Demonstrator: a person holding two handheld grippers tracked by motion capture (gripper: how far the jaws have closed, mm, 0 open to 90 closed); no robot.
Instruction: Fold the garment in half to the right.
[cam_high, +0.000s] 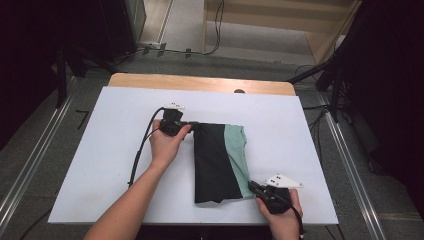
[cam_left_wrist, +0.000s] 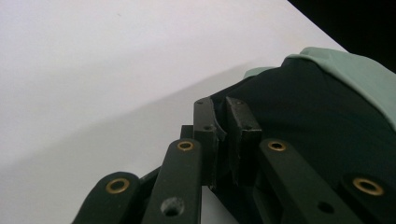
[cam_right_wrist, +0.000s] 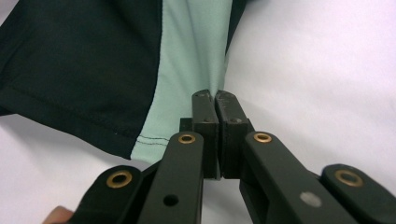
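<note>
The folded garment (cam_high: 220, 162), black with a mint-green panel down one side, lay flat in the middle of the white table (cam_high: 100, 150), its long side running away from the person. The left gripper (cam_high: 192, 125) sat at the far left corner of the cloth, and in the left gripper view its jaws were pinched on the black edge (cam_left_wrist: 219, 130), with a fold of fabric squeezed between the pads. The right gripper (cam_high: 252, 186) was down at the near right corner, and in the right gripper view its jaws were pressed together on the green edge (cam_right_wrist: 215, 100) right where the panel ended. Both hands rested low on the table, left hand (cam_high: 167, 142) beside the cloth, right hand (cam_high: 285, 212) near the table's front edge.
</note>
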